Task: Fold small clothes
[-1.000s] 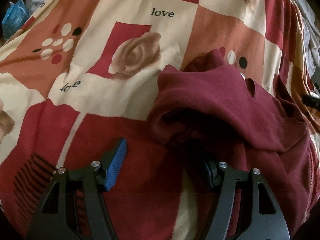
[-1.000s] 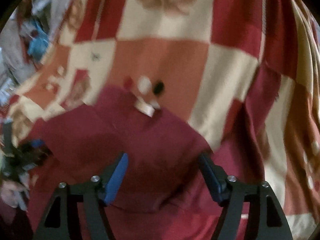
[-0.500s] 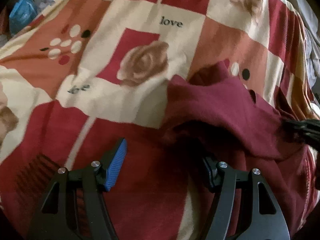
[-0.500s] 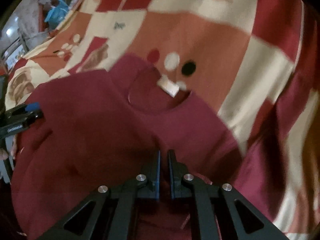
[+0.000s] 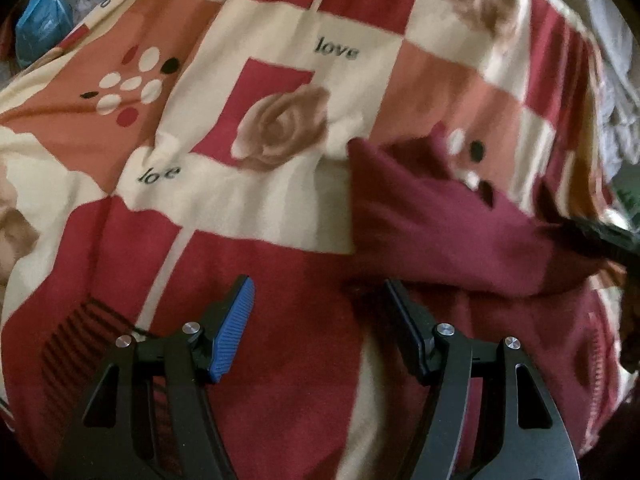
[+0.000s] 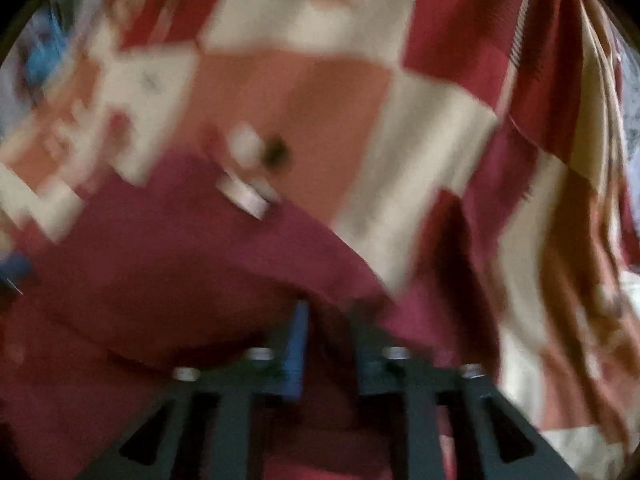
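Right wrist view shows your right tool (image 6: 326,344) opening over the maroon shirt (image 6: 168,280) on the patterned bedspread (image 6: 420,120), left tool (image 5: 320,320) wide and empty, so regrip its edge squarely.

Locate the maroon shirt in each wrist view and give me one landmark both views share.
Left wrist: the maroon shirt lies right of centre, running to the right edge.
Right wrist: the shirt fills the lower left, blurred, with its white neck label at the top edge.
Shared landmark: the black dot printed on the bedsheet just beyond the collar.
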`<state>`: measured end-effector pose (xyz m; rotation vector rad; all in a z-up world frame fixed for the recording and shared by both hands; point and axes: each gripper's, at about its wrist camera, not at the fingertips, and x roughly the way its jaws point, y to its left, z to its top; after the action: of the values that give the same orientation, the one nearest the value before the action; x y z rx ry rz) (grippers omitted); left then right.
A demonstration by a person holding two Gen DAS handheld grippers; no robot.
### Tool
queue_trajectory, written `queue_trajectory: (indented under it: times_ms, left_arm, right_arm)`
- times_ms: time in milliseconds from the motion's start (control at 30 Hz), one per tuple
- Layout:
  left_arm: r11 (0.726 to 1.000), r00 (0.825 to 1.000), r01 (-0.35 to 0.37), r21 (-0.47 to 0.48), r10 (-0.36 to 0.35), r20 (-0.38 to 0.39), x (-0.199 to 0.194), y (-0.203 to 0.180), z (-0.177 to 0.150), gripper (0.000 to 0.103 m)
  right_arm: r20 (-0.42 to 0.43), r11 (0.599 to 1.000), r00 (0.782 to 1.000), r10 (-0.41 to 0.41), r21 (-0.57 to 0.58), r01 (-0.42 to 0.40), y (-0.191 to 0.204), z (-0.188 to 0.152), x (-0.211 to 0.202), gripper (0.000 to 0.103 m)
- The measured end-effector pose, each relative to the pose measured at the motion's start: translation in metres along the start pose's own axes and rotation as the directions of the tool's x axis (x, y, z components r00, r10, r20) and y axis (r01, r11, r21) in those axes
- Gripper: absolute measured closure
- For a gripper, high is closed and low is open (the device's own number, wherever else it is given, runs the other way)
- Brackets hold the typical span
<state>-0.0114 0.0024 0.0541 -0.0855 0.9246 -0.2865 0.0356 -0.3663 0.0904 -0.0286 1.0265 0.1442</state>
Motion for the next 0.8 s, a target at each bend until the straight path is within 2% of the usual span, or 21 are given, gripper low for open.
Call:
queue_trajectory:
  times_ms: [33,100,133,267,400,433,467,500,533,567,600,633,700,733,800]
  left_arm:
    - [1.0,1.0,0.013,0.013,-0.013,0.003,-0.002,-0.003,0.001,0.037]
    - [0.999,1.0,0.024,0.043,-0.023,-0.008,0.0,-0.01,0.002,0.037]
    - [0.997,0.999,0.032,0.066,-0.031,-0.024,0.003,-0.015,0.0,0.037]
    - [0.991,0.998,0.016,0.134,-0.008,-0.058,0.017,-0.027,-0.006,0.037]
    - [0.995,0.996,0.024,0.098,-0.016,-0.087,0.038,-0.024,-0.003,0.037]
    - [0.995,0.996,0.032,0.094,-0.025,-0.083,0.041,-0.023,-0.002,0.038]
    - [0.995,0.997,0.041,0.094,-0.034,-0.076,0.041,-0.022,0.0,0.041]
    - [0.994,0.996,0.053,0.092,-0.047,-0.073,0.041,-0.02,0.003,0.059]
    - [0.993,0.992,0.093,0.078,-0.086,-0.089,0.042,-0.017,0.006,0.07]
    - [0.99,0.987,0.132,0.052,-0.126,-0.105,0.041,-0.013,0.007,0.08]
    - [0.988,0.983,0.151,0.039,-0.146,-0.111,0.038,-0.011,0.009,0.08]
    - [0.988,0.984,0.148,0.048,-0.143,-0.104,0.033,-0.009,0.01,0.082]
    - [0.991,0.992,0.111,0.071,-0.107,-0.06,0.02,-0.004,0.013,0.083]
    - [0.993,0.994,0.104,0.058,-0.102,-0.038,0.013,0.002,0.016,0.089]
    - [0.995,0.994,0.098,0.018,-0.097,-0.044,0.011,0.014,0.019,0.091]
  right_arm:
    - [0.021,0.998,0.998,0.066,0.018,-0.066,0.007,0.006,-0.006,0.042]
    - [0.025,0.966,0.965,0.26,-0.006,-0.26,0.043,0.028,-0.005,0.04]
    - [0.01,0.951,0.951,0.308,-0.033,-0.308,0.063,0.037,0.001,0.04]
    - [-0.078,0.908,0.913,0.4,-0.104,-0.407,0.137,0.06,0.04,0.04]
    - [-0.255,0.882,0.862,0.438,-0.062,-0.466,0.188,0.068,0.102,0.04]
    - [-0.273,0.885,0.863,0.424,-0.076,-0.459,0.195,0.068,0.112,0.044]
    - [-0.278,0.897,0.878,0.389,-0.101,-0.43,0.201,0.068,0.12,0.051]
    - [-0.275,0.908,0.892,0.359,-0.118,-0.402,0.203,0.067,0.123,0.066]
    - [-0.265,0.91,0.895,0.358,-0.115,-0.398,0.203,0.068,0.123,0.076]
    - [-0.252,0.902,0.886,0.388,-0.091,-0.421,0.201,0.07,0.12,0.084]
    - [-0.228,0.891,0.878,0.42,-0.077,-0.446,0.201,0.074,0.116,0.092]
    - [-0.211,0.885,0.875,0.435,-0.076,-0.459,0.203,0.076,0.114,0.096]
    - [-0.183,0.86,0.855,0.486,-0.071,-0.504,0.211,0.082,0.11,0.097]
    - [-0.18,0.855,0.849,0.496,-0.07,-0.514,0.216,0.083,0.11,0.097]
    - [-0.18,0.854,0.847,0.5,-0.058,-0.517,0.227,0.083,0.117,0.097]
